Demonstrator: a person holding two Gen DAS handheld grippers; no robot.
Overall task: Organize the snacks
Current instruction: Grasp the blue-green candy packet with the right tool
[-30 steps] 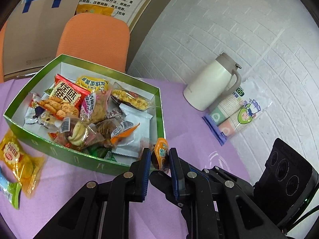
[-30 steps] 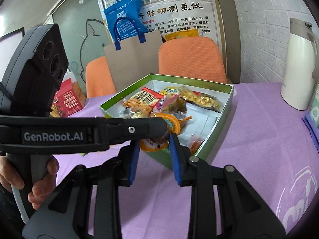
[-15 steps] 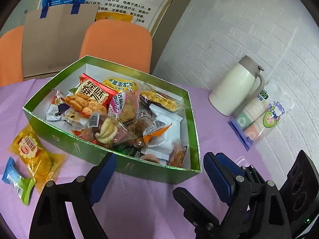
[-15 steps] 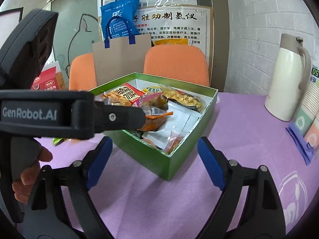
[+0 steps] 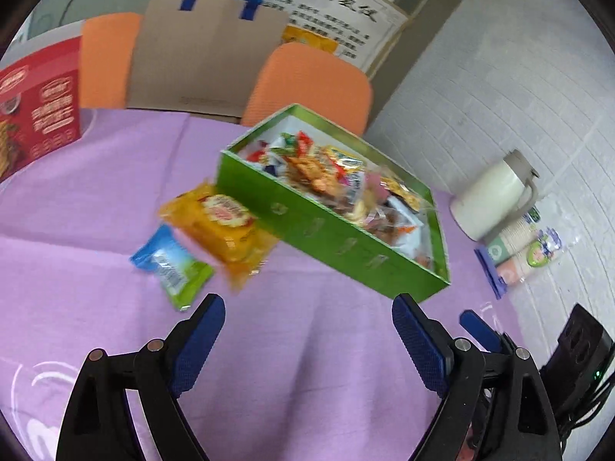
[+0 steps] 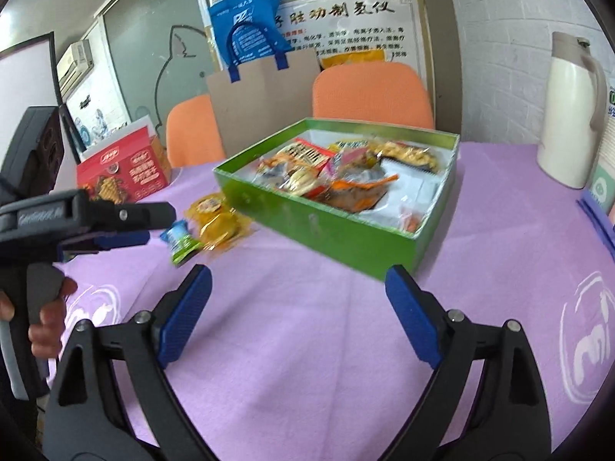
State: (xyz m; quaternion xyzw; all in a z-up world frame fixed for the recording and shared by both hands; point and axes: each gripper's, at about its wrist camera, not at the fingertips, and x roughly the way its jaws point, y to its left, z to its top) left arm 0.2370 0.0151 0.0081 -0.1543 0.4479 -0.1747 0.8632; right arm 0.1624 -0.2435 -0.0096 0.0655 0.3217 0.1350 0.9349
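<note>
The green box (image 5: 326, 230) holds several wrapped snacks and sits on the purple cloth. Left of it lie a yellow packet (image 5: 223, 215) and a blue-and-green packet (image 5: 171, 267), the yellow one touching the box's wall. My left gripper (image 5: 307, 307) is open and empty, a short way in front of these two packets. My right gripper (image 6: 298, 280) is also open and empty, facing the box (image 6: 326, 226) from the front. The right wrist view shows both loose packets, yellow (image 6: 219, 223) and blue-and-green (image 6: 180, 242), with the left gripper's fingers (image 6: 115, 240) beside them.
A red snack carton (image 5: 38, 115) stands at the far left. A white jug (image 5: 488, 196) and a pack of paper cups (image 5: 519, 253) sit by the brick wall on the right. Orange chairs (image 5: 311, 84) and a brown paper bag (image 5: 203, 61) are behind the table.
A second ago each gripper was shut on a small orange snack at the box's near corner. Both opened and let go, then drew back; the left one has swung left toward the loose packets.
</note>
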